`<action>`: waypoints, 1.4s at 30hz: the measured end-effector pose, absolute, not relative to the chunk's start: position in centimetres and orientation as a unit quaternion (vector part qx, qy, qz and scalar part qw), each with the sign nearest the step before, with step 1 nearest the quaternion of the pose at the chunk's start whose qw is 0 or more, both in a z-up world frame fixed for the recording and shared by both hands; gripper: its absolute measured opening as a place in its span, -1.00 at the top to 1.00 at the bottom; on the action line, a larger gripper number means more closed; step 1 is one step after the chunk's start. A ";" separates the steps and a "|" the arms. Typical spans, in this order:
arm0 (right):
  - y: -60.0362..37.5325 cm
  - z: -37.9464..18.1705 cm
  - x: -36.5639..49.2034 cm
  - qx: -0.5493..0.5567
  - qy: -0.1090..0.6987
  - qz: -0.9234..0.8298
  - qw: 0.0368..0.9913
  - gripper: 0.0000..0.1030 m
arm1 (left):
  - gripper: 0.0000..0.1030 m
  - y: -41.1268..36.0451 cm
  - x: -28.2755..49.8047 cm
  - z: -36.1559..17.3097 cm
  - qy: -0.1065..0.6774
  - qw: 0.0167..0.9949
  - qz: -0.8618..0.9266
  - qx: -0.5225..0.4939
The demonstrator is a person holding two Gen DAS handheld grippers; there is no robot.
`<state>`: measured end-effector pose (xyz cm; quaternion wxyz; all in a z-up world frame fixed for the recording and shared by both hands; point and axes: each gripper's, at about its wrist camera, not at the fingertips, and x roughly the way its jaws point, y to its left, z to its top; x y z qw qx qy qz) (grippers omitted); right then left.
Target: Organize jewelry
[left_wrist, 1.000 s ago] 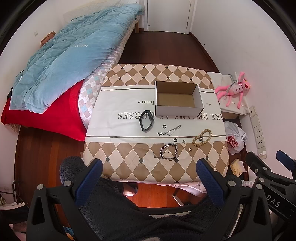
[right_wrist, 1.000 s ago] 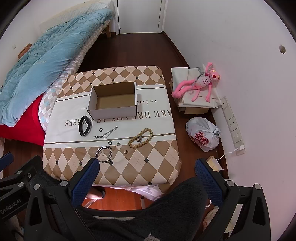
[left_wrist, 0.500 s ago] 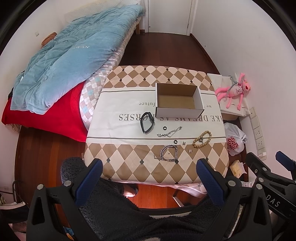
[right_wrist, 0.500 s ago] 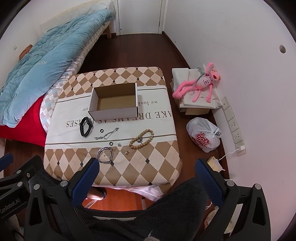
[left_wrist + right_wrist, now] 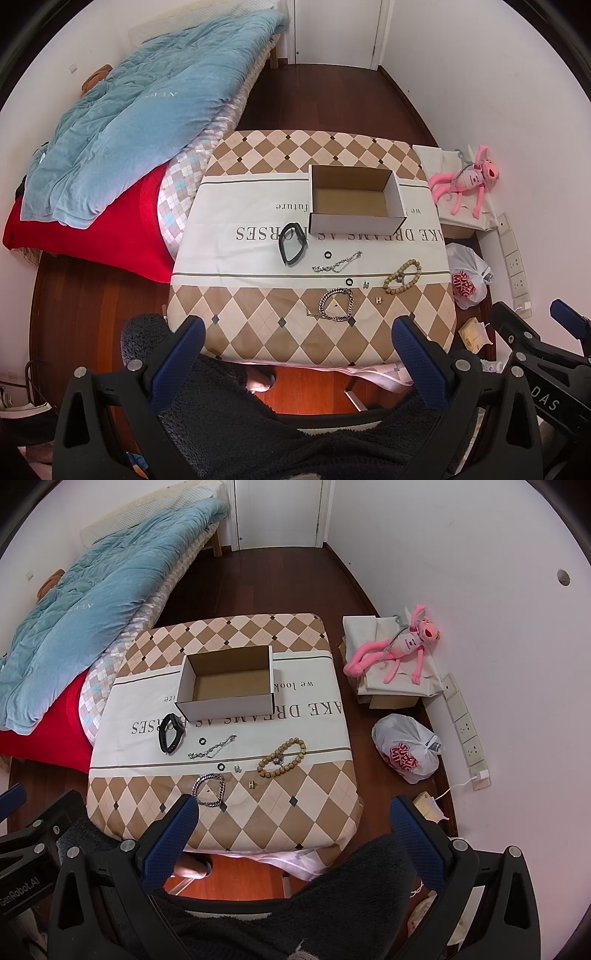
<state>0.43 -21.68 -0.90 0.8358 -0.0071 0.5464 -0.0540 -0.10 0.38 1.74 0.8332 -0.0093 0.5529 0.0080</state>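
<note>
An empty cardboard box [image 5: 354,199] [image 5: 227,685] sits mid-table on a diamond-patterned cloth [image 5: 258,332] [image 5: 295,797]. In front of it lie a black wristband [image 5: 292,243] [image 5: 171,734], a thin silver chain [image 5: 338,263] [image 5: 212,751], two small black rings [image 5: 327,254] [image 5: 349,282], a wooden bead bracelet [image 5: 402,277] [image 5: 282,762], a heavy silver chain bracelet [image 5: 336,304] [image 5: 208,790] and small metal earrings [image 5: 377,300] [image 5: 252,784]. My left gripper [image 5: 297,354] and right gripper [image 5: 291,834] hover open and empty, high above the table's near edge.
A bed with a blue quilt [image 5: 140,110] and red sheet stands left of the table. A pink plush toy [image 5: 399,646] lies on folded cloth at the right wall, with a white plastic bag [image 5: 406,747] and wall sockets nearby. A dark fuzzy sleeve [image 5: 240,417] shows below.
Both cameras have drawn back and up slightly, so the table looks a little smaller and lower. Nothing on the table has moved.
</note>
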 end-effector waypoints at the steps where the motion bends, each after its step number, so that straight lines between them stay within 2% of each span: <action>1: -21.6 -0.8 0.5 -0.007 0.546 -0.054 0.836 -1.00 | -1.00 0.4 -0.1 1.8 0.553 0.833 0.008 -0.009; 42: -21.6 0.3 1.3 -0.013 0.527 -0.050 0.848 -1.00 | -1.00 0.1 1.4 0.6 0.534 0.845 -0.008 -0.003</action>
